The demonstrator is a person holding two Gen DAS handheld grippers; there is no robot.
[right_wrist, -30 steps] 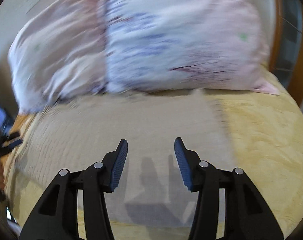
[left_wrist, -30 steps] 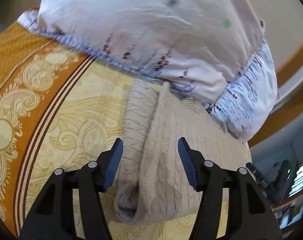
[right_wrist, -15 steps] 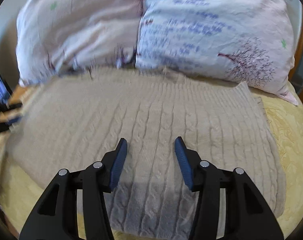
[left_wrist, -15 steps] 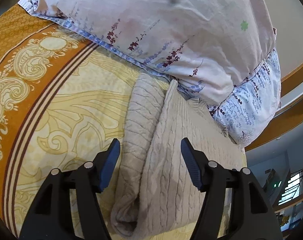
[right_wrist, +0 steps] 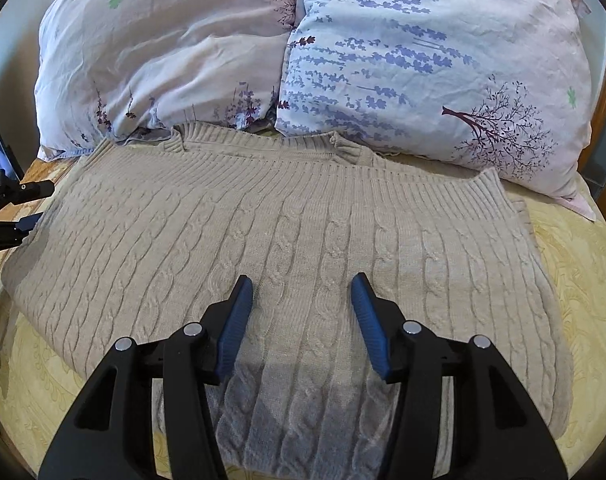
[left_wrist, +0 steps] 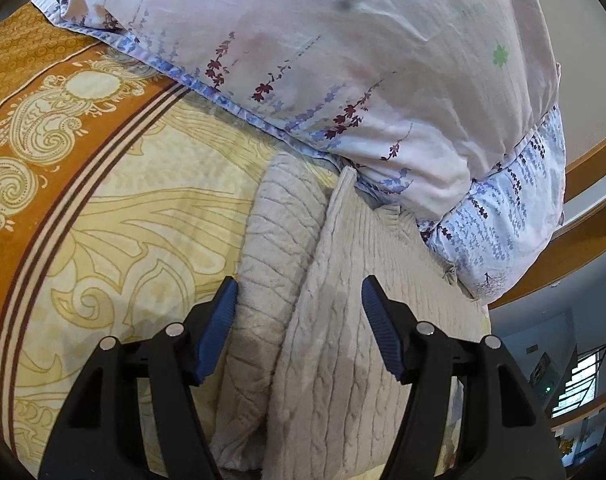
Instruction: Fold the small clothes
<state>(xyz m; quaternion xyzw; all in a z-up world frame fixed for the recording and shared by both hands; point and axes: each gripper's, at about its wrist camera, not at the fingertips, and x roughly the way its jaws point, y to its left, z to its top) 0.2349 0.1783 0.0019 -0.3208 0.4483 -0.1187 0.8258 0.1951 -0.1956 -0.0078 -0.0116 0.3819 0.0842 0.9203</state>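
Note:
A beige cable-knit sweater (right_wrist: 303,232) lies folded flat on the bed, its ribbed edge toward the pillows. In the left wrist view its side edge (left_wrist: 331,320) shows stacked folded layers. My left gripper (left_wrist: 299,296) is open and empty, hovering over that left edge; it also shows at the far left of the right wrist view (right_wrist: 11,216). My right gripper (right_wrist: 301,294) is open and empty, hovering over the middle of the sweater's near half.
Two floral pillows (right_wrist: 423,60) (right_wrist: 163,52) lie against the sweater's far edge. The yellow patterned bedsheet (left_wrist: 123,240) has an orange border (left_wrist: 31,120) at the left. A wooden bed frame (left_wrist: 583,168) runs behind the pillows.
Both grippers have pulled back and up from the sweater. The right wrist view has steadied and now takes in the whole sweater. Both stay open.

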